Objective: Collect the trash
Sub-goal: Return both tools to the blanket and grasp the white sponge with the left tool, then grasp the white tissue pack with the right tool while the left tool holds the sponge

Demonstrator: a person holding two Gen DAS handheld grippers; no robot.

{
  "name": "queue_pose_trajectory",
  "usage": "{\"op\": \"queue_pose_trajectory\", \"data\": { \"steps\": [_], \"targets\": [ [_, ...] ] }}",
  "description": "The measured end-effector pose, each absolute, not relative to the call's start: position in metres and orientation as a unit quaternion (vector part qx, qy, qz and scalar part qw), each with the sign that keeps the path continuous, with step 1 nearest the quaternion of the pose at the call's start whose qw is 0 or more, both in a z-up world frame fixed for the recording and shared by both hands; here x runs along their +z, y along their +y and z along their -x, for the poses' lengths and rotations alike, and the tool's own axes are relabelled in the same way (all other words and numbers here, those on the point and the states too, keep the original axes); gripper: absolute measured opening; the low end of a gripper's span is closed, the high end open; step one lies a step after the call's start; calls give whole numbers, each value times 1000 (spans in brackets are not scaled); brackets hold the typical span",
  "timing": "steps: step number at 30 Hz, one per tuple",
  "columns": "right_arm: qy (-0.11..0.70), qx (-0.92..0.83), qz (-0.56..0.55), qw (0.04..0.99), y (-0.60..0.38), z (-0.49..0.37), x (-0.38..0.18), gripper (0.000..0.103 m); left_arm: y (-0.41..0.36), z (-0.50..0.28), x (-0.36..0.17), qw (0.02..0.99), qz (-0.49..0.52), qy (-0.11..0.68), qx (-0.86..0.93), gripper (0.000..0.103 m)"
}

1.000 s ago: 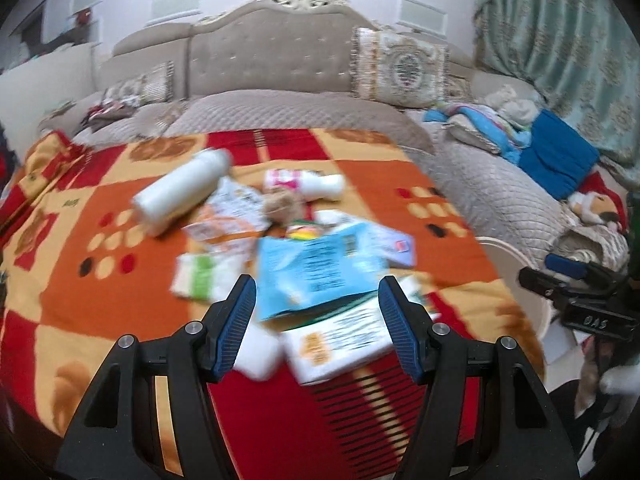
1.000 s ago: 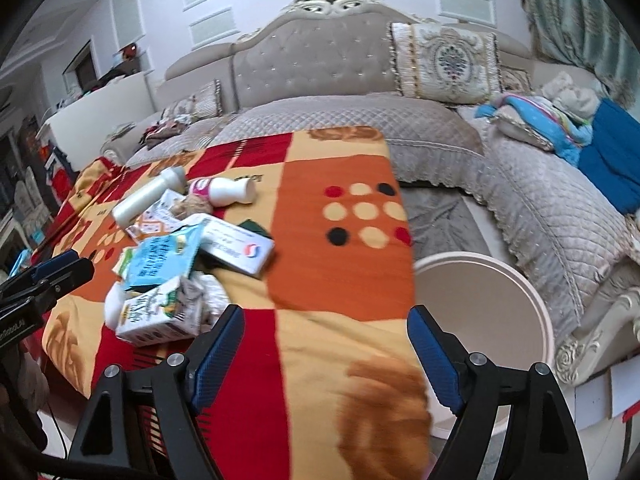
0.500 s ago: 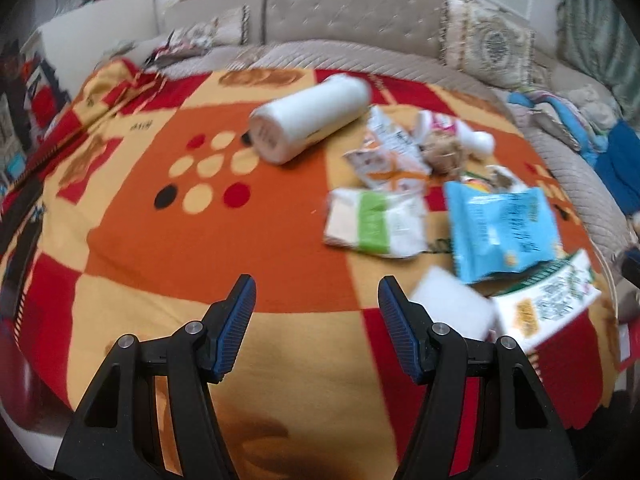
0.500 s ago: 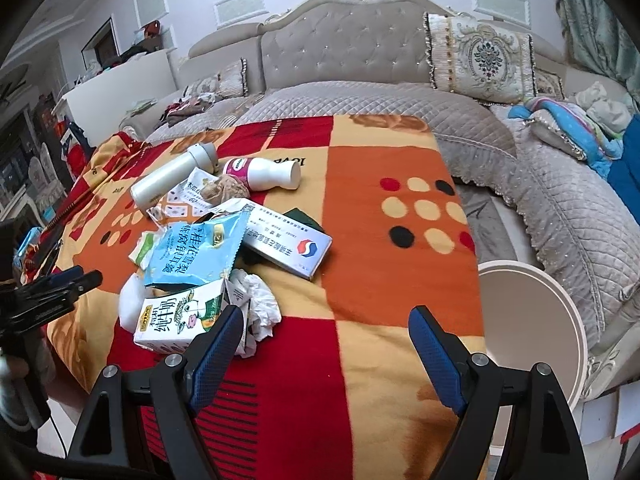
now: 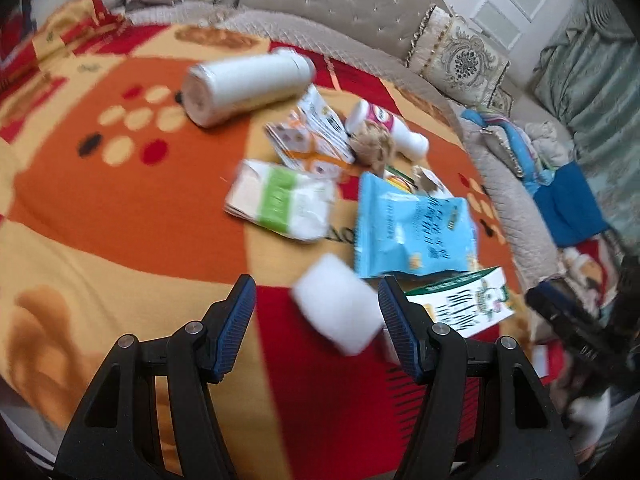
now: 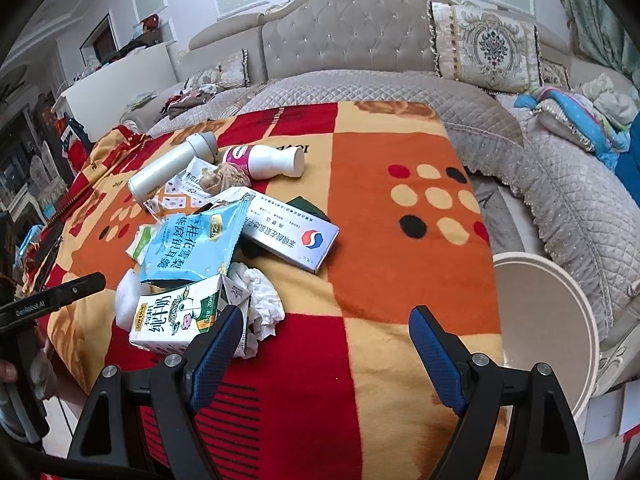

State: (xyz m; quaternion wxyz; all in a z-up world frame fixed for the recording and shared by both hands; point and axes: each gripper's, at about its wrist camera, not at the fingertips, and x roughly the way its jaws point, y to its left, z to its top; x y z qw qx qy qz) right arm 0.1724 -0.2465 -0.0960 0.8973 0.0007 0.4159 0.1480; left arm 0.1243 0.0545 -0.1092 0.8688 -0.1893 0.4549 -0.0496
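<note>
Trash: pile of litter on the checked blanket, just ahead of both grippers.
White block: a soft white block lies right in front of the left gripper, between its two blue fingers. The fingers are spread and do not touch it. It looks blurry.
Milk carton: a small milk carton with green print lies just ahead of the right gripper's left finger, on its side. In the left view it is just right of the left gripper.
Crumpled tissue: a white crumpled tissue sits against the carton.
Blue bag: a light blue snack bag lies beyond the carton, partly on top of it.
Other litter: farther off are a flat white box, a green and white pack, a white bottle with a pink label and a long white bottle, both lying down.
Right gripper: the right gripper is spread wide over bare blanket, with nothing between its fingers.
Bin: a round pale bin stands to the right of the right gripper, beside the blanket's edge.
Behind: a grey padded sofa with a patterned cushion.
</note>
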Motion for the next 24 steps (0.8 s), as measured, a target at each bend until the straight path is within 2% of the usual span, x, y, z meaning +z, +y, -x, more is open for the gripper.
{"op": "queue_pose_trajectory", "data": {
  "steps": [10, 12, 15, 24],
  "targets": [
    [413, 159, -1, 897, -248, -166, -91, 83, 35, -139, -128, 855, 201, 477, -43, 62],
    [411, 163, 1, 897, -245, -164, -88, 83, 36, -138, -126, 857, 188, 478, -42, 45],
    [409, 177, 1, 895, -238, -165, -84, 83, 41, -133, -121, 861, 162, 479, -42, 41],
    [405, 275, 24, 872, -171, -177, -64, 83, 86, -110, -97, 873, 126, 472, -2, 39]
  ]
}}
